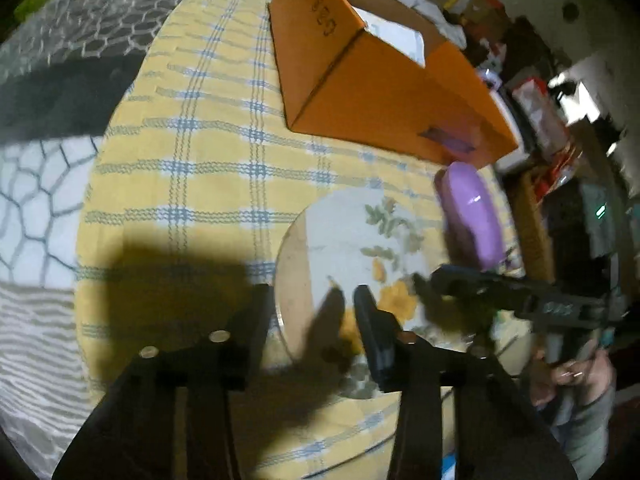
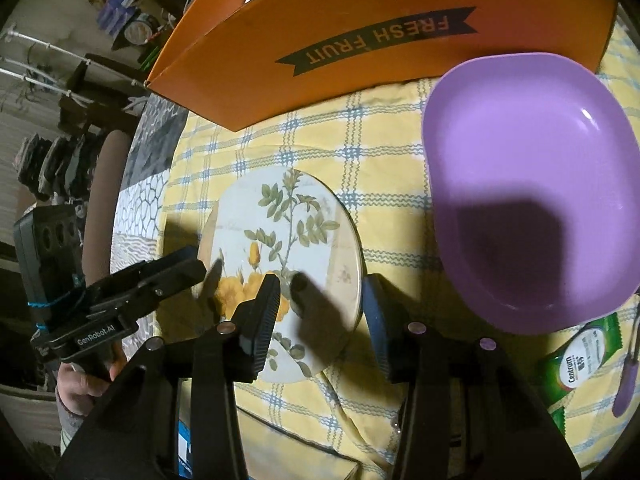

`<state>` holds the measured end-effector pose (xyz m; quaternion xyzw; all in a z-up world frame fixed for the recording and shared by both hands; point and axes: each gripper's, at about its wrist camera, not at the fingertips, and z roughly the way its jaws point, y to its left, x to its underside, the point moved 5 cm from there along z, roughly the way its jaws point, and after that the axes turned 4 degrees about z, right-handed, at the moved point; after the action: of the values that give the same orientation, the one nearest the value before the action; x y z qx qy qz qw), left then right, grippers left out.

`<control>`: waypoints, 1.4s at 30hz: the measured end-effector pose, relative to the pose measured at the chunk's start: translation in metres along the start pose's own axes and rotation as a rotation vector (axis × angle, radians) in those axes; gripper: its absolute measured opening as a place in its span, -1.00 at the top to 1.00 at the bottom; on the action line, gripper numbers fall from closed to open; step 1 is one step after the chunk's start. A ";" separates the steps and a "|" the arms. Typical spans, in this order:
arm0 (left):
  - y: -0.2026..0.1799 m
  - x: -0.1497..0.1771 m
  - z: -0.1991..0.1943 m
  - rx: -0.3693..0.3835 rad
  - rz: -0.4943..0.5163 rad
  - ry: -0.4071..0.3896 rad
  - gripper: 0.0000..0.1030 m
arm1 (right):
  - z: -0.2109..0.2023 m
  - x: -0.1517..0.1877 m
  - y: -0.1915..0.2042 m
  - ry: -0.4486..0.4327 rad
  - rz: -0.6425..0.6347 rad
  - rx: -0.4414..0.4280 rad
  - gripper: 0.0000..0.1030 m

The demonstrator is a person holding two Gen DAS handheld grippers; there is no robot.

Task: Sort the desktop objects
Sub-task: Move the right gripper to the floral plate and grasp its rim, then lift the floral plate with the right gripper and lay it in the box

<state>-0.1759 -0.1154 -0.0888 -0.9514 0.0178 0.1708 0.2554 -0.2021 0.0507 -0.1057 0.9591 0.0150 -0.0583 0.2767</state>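
A round floral plate lies flat on the yellow checked tablecloth. My right gripper is open, its fingers straddling the plate's near right rim. My left gripper is open and empty over the plate's left edge. It shows at the left of the right wrist view, and the right gripper shows in the left wrist view. A purple bowl stands right of the plate and also shows in the left wrist view. An orange "FRESH FRUIT" cardboard box stands open behind.
A green Centrum packet and a purple spoon handle lie at the near right. The box holds white paper. A grey-patterned bedspread lies left of the table. Cluttered shelves stand at the back right.
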 end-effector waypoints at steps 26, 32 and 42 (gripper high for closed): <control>-0.017 0.012 0.003 0.421 -0.295 -0.096 0.91 | 0.013 0.005 0.012 -0.007 0.107 -0.197 0.34; -0.025 0.017 -0.009 0.658 -0.403 -0.170 0.90 | 0.011 0.006 0.018 -0.014 0.206 -0.375 -0.38; -0.056 -0.023 -0.039 0.632 -0.321 -0.194 0.76 | -0.043 -0.011 0.058 -0.121 0.163 -0.556 0.64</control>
<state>-0.1786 -0.0875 -0.0223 -0.7957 -0.1038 0.2039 0.5608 -0.2051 0.0247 -0.0378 0.8393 -0.0632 -0.0864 0.5330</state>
